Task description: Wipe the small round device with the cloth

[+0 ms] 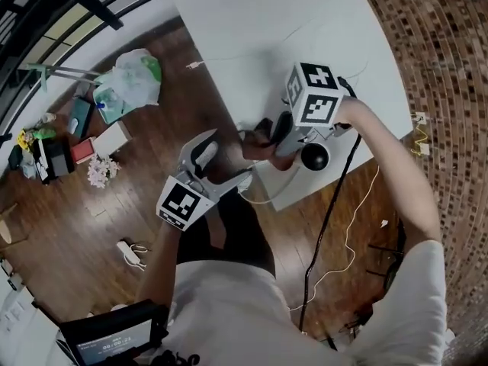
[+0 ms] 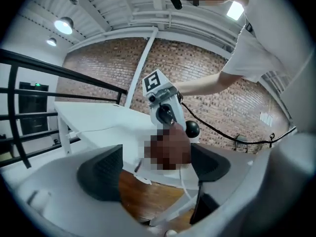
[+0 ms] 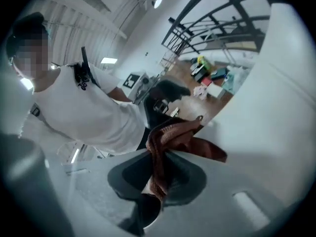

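A small round black device (image 1: 314,157) sits near the front corner of the white table (image 1: 259,29); the left gripper view shows the device (image 2: 191,129) too. My right gripper (image 1: 268,139) hovers just left of it, shut on a brown cloth (image 1: 259,145) that hangs from its jaws. In the right gripper view the cloth (image 3: 165,137) is bunched between the gripper's (image 3: 158,174) dark pads. My left gripper (image 1: 223,164) stands off the table's edge, over the floor, open and empty. Its pads (image 2: 101,172) frame the table corner and the right gripper (image 2: 165,102).
A black cable (image 1: 328,219) and a white cable (image 1: 347,242) hang from the table to the wooden floor. A plastic bag (image 1: 130,78), boxes (image 1: 80,117) and a power strip (image 1: 131,254) lie on the floor at the left. A brick wall (image 1: 442,44) runs along the right.
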A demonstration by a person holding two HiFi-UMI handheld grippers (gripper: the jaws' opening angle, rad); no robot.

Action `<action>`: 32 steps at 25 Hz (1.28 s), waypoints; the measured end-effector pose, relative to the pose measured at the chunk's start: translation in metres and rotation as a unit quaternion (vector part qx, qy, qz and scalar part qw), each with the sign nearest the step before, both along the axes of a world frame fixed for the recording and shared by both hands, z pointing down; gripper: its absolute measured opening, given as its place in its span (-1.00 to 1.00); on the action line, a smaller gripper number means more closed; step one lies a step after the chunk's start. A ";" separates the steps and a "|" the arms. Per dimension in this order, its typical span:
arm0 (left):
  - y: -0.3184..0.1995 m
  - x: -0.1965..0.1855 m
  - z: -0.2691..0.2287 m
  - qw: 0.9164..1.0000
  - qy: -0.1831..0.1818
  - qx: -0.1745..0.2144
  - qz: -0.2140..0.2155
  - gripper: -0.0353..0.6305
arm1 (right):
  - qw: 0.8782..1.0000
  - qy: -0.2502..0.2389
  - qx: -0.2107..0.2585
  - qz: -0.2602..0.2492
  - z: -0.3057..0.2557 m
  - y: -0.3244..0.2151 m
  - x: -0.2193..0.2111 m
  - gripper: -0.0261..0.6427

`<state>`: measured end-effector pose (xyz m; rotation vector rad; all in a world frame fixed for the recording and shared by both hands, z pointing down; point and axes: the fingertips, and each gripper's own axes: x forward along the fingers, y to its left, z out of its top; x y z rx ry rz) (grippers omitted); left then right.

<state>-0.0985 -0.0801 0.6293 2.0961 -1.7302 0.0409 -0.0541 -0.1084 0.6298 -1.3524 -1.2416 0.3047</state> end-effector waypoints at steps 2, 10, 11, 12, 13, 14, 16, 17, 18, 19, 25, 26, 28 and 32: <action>0.007 -0.005 0.006 1.000 -0.004 -0.003 -0.016 0.50 | 0.998 0.021 -0.003 -0.064 0.006 0.009 0.017 -0.81; 0.022 -0.009 0.008 0.999 -0.002 -0.005 -0.036 0.49 | 0.970 0.091 -0.006 -0.226 0.004 0.013 0.058 -0.81; 0.024 -0.007 0.008 0.999 -0.003 -0.005 -0.035 0.48 | 0.970 0.082 0.001 -0.230 0.008 0.013 0.056 -0.81; 0.024 -0.005 0.008 0.999 -0.003 -0.005 -0.035 0.48 | 0.971 0.070 0.012 -0.227 0.014 0.011 0.052 -0.81; 0.025 -0.005 0.008 0.999 -0.002 -0.004 -0.037 0.48 | 0.974 0.057 0.023 -0.217 0.020 0.008 0.044 -0.81; 0.025 -0.005 0.008 0.999 -0.001 -0.003 -0.040 0.48 | 0.978 0.046 0.032 -0.200 0.025 0.004 0.036 -0.81; 0.025 -0.007 0.006 0.999 0.000 -0.002 -0.042 0.48 | 0.987 0.031 0.044 -0.150 0.035 -0.008 0.017 -0.81; 0.024 -0.008 0.003 0.999 -0.001 -0.002 -0.040 0.48 | 0.991 0.026 0.049 -0.122 0.039 -0.016 0.009 -0.81; 0.023 -0.008 0.000 0.999 -0.003 -0.002 -0.035 0.48 | 0.994 0.020 0.053 -0.094 0.042 -0.026 0.003 -0.81; 0.021 -0.008 -0.003 1.000 -0.006 -0.001 -0.028 0.48 | 0.996 0.013 0.057 -0.067 0.044 -0.036 -0.002 -0.81; -0.003 0.007 -0.014 0.999 -0.026 0.015 0.019 0.38 | 0.991 -0.030 0.075 0.106 0.042 -0.093 0.008 -0.81; -0.009 0.013 -0.017 0.999 -0.030 0.017 0.034 0.38 | 0.987 -0.039 0.080 0.134 0.041 -0.101 0.014 -0.81; -0.024 0.024 -0.028 0.997 -0.034 0.023 0.060 0.38 | 0.977 -0.058 0.089 0.186 0.039 -0.115 0.028 -0.81; -0.049 0.040 -0.039 0.993 -0.044 0.037 0.106 0.38 | 0.946 -0.090 0.097 0.297 0.035 -0.136 0.058 -0.81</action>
